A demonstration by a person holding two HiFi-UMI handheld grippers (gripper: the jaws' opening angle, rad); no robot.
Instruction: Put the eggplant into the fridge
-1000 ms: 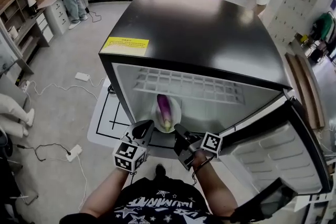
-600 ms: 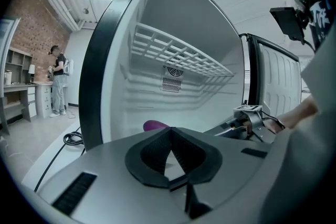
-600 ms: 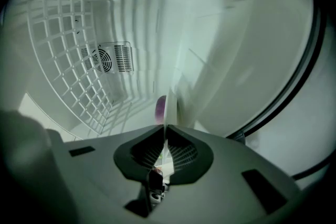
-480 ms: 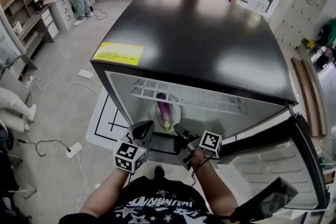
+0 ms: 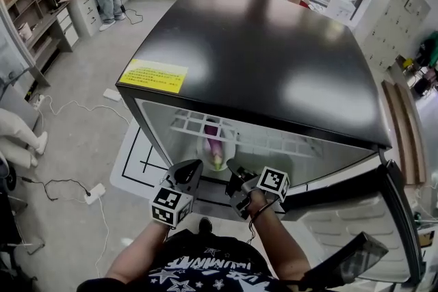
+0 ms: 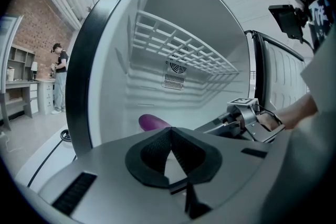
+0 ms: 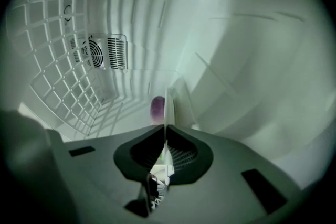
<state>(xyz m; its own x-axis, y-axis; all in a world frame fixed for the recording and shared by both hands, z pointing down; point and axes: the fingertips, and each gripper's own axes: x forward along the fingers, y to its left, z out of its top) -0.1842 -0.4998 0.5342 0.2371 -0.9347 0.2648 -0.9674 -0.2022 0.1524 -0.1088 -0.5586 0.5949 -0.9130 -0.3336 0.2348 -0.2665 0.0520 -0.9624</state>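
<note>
1. Left claw (image 6: pixel 169 129): clenched, with the pads meeting tip to tip and nothing between them. In the head view I see it at the open front of the fridge (image 5: pixel 274 58), at 7 o'clock from the eggplant (image 5: pixel 214 141).
2. Right claw (image 7: pixel 166 127): clenched on the thin white rim of the plate (image 5: pixel 230 147), which runs edge-on into the pads in the right gripper view. It sits at 5 o'clock from the eggplant.
3. Eggplant: it lies on the plate, purple body with the green stem end toward me, inside the fridge cavity below the white wire shelf (image 5: pixel 274 140). I cannot tell whether the plate rests on the fridge floor.
4. Fridge door (image 5: pixel 356 215): swung open, at 4 o'clock from the claws.
</note>
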